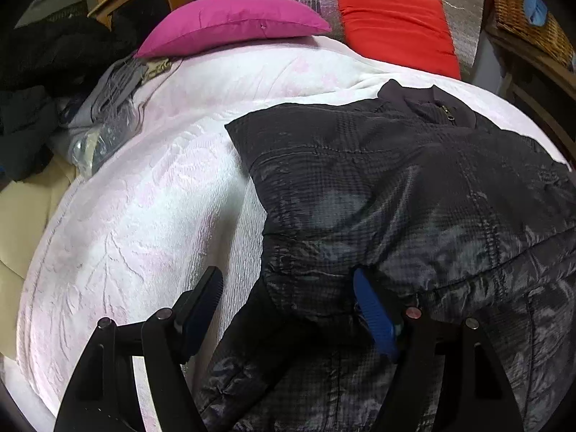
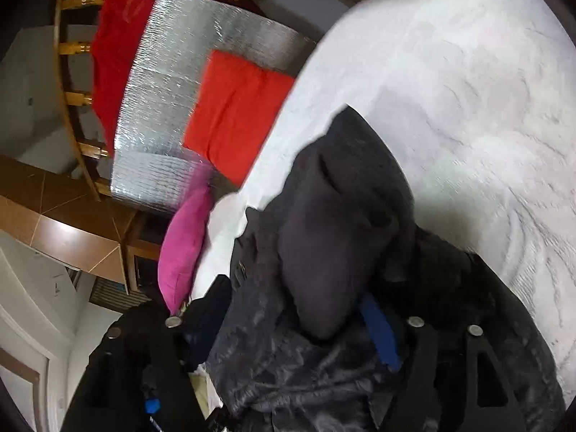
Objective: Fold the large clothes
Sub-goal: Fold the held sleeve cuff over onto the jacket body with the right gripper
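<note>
**Jacket loose between open jaws, fold at risk of slipping**

The black jacket (image 1: 414, 187) lies spread on the bed (image 1: 151, 187), ahead of and under both hand-held grippers, its collar and zip at the far end near the red cushion (image 1: 396, 25).

The left hand-held gripper (image 1: 288, 288) stands open over the jacket's near edge. One finger hangs over the bedcover; the blue-padded finger (image 1: 374, 316) lies against a fold of fabric. Nothing is pinched.

The right hand-held gripper (image 2: 288, 309) is open too. A bunched sleeve or flap of the jacket (image 2: 324, 237) sits between its fingers, but the pads do not press on it.

Likely trouble from here:
- The fabric looks slick and padded, so a shallow bite may slide off as it is lifted.
- The bunch between the right jaws may spring back and undo the fold, since nothing holds it down.
- The left jaws straddle both jacket and bedcover; closing there could catch the cover and drag it along.
- The right view is tilted and blurred, so the exact edge to take is hard to judge.
</note>
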